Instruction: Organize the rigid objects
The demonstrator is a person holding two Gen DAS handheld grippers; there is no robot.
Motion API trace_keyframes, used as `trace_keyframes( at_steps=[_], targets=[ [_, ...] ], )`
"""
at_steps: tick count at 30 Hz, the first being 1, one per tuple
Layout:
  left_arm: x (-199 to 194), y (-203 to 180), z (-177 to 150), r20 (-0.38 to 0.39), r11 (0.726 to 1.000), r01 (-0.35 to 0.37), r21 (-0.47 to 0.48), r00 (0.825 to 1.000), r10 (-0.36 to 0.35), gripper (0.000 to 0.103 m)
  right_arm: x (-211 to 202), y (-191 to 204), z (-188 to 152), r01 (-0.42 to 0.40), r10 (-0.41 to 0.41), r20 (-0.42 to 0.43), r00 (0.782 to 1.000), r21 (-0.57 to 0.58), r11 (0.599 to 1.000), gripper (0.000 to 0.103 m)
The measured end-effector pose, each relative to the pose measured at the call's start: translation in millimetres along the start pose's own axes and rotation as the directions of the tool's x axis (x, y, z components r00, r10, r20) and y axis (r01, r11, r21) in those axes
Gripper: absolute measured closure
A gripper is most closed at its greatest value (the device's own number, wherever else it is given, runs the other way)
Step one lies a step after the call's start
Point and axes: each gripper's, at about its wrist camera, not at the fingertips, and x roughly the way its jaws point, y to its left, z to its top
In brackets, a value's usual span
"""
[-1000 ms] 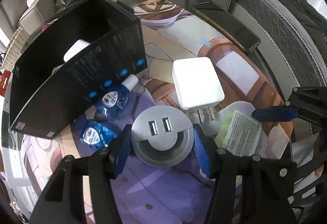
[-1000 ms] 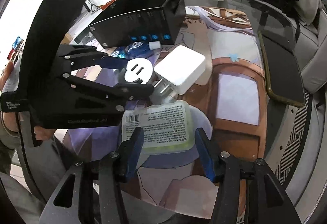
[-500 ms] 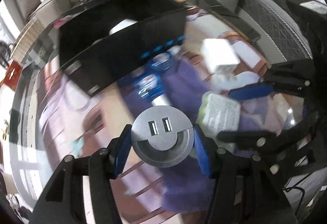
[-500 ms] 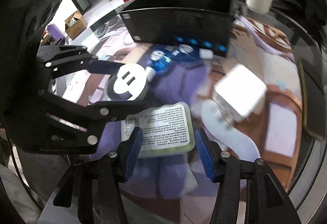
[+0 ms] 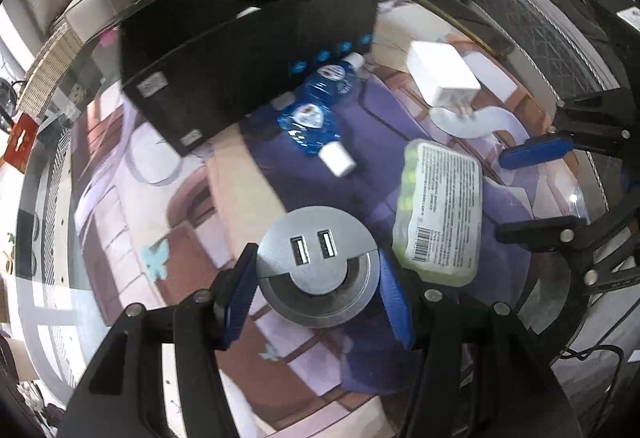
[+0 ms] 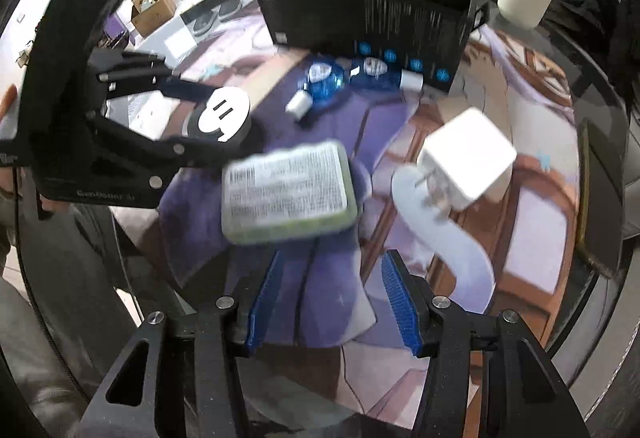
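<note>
2 grippers are in view, and only 1 is loaded. The left gripper (image 5: 316, 288) has its jaws clamped on the round grey USB hub (image 5: 318, 272), with a blue pad against each side of the disc. The right gripper (image 6: 334, 302) has its jaws apart with nothing between them; the green packet (image 6: 288, 192) lies on the printed mat (image 6: 540, 222) just ahead of its fingertips, blurred, and the frames do not show whether it has settled.

Risks from this state:
1. The hub is a smooth cylinder gripped across its diameter. A sideways knock or a quick tilt could rotate it between the pads or let it slip out.
2. The black box (image 5: 248, 50) stands well ahead of the left jaws, and 2 blue bottles (image 5: 316, 118) lie against its near wall. A low approach could strike the wall or sweep the bottles.
3. The 2 grippers work close together. The left frame reaches to just left of the packet, so a regrasp by the right gripper could collide with it.
4. The white charger (image 6: 466, 158) sits ahead and to the right of the right jaws, prongs toward the gripper, and could be nudged.

Pose: both grippers point steeply down at the mat. A hand is partly visible at the left gripper's rear edge.
</note>
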Motion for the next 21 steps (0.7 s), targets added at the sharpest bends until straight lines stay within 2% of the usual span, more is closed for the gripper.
trace_keyframes(
  at_steps=[3,7,10,12,15,16,17,18,21],
  targets=[
    [-1.0,-7.2,1.4,0.016,0.999,-0.048,0.021,0.999,0.048,0.047,2.7,0.3,2.3,0.021,-0.021,0.028,0.999,0.003,1.0,0.049],
    [0.1,-4.0,2.2,0.01,1.0,0.01,0.001,1.0,-0.01,0.046,-1.6,-14.7,11.0,0.049,-0.054,0.078,0.995,0.067,0.997,0.053],
    [0.0,-3.4,2.1,0.011,1.0,0.002,-0.005,1.0,-0.002,0.046,-1.9,-25.3,17.2,0.02,-0.033,0.098,0.995,0.135,0.991,0.053],
    [-0.3,-0.9,1.6,0.014,1.0,0.007,-0.01,1.0,-0.007,0.046,-2.4,-22.5,20.8,0.037,-0.056,0.12,0.991,0.16,0.987,0.053],
    [-2.4,2.5,-1.2,0.016,1.0,0.009,-0.02,1.0,-0.009,0.046,-0.4,-17.5,29.1,-0.026,-0.004,0.147,0.989,0.199,0.98,0.047],
    [-3.6,4.5,-3.2,0.016,1.0,0.005,-0.022,1.0,-0.005,0.046,0.7,-14.7,32.2,-0.017,-0.017,0.158,0.987,0.211,0.977,0.043],
    [-4.5,6.5,-4.8,0.016,1.0,0.005,-0.028,1.0,-0.004,0.046,3.2,-10.5,36.2,-0.012,-0.024,0.165,0.986,0.214,0.977,0.035],
    [-5.3,8.8,-6.1,0.016,0.999,0.006,-0.034,1.0,-0.006,0.046,4.5,-7.0,38.9,-0.022,-0.013,0.165,0.986,0.208,0.978,0.033],
    [-7.3,17.7,-9.6,0.019,0.998,0.007,-0.062,1.0,-0.005,0.046,12.0,5.2,45.4,-0.005,-0.025,0.152,0.988,0.193,0.981,0.032]
  ],
)
